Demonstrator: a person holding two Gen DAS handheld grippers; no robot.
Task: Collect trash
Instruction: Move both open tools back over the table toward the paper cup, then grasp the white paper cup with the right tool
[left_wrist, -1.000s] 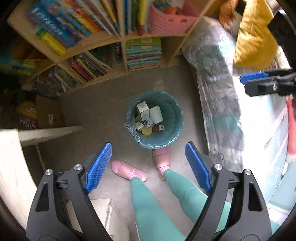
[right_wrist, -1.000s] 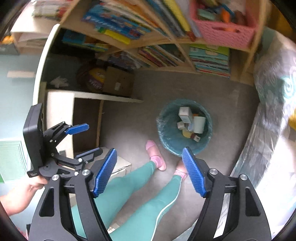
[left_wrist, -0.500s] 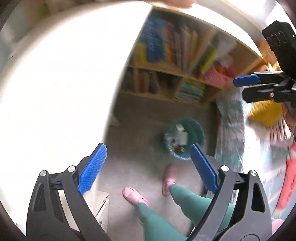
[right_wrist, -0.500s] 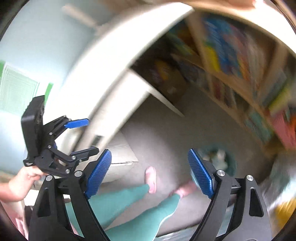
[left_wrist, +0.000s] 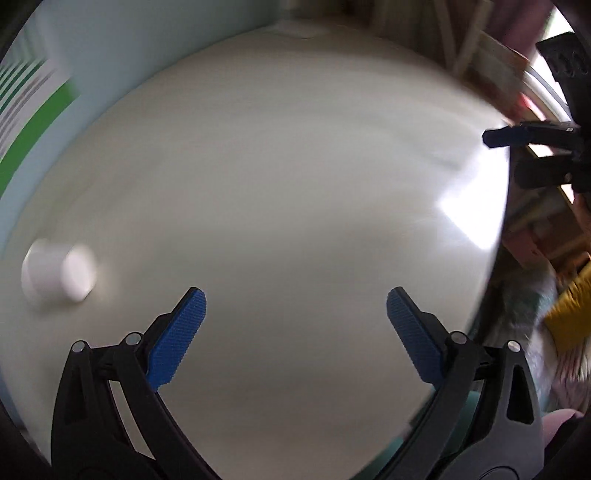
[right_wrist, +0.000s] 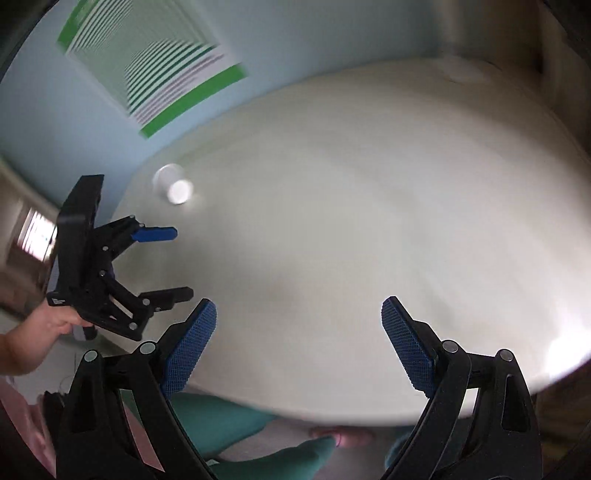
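Observation:
A white paper cup (left_wrist: 59, 271) lies on its side at the far left of a white table (left_wrist: 295, 184); it also shows in the right wrist view (right_wrist: 173, 186) near the table's far left edge. My left gripper (left_wrist: 295, 325) is open and empty above the table, right of the cup; it also shows in the right wrist view (right_wrist: 162, 262). My right gripper (right_wrist: 299, 332) is open and empty over the table's near part; it also shows in the left wrist view (left_wrist: 517, 158). Both views are blurred by motion.
A light blue wall with a green striped poster (right_wrist: 147, 62) stands behind the table. Shelves with books (left_wrist: 498, 74) and a yellow cushion (left_wrist: 572, 306) are at the right. My legs in green trousers (right_wrist: 236, 424) are below the table's edge.
Both grippers have swung up from the floor and the teal bin to the white table top. The bin is out of view; the white cup has come into view. Both stay open.

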